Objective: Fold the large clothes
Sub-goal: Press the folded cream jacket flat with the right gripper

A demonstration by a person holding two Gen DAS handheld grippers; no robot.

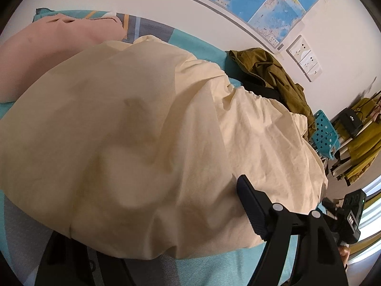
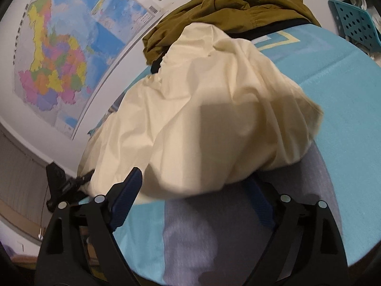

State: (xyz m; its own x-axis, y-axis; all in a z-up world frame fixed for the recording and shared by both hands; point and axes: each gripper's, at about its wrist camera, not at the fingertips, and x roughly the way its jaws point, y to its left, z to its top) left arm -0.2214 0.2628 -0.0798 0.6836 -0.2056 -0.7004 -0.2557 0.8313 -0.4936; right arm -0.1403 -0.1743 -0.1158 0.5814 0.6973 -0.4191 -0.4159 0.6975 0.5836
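Right gripper [image 2: 193,188] fingers spread wide at the cream garment's [image 2: 214,119] near edge; left gripper [image 1: 162,217] finger spacing cannot be determined. Teal bedspread [image 2: 345,143] supports the crumpled garment. Beyond: olive jacket [image 2: 238,7], wall map [image 2: 59,54].

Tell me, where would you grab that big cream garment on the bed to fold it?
I'd take the cream garment by its near hem, the loose edge overhanging the bedspread just ahead of the right tongs. Come in low from the near side, since that edge lifts off the bed, leaving room for one finger to slip under. The far end bunches against the olive jacket.
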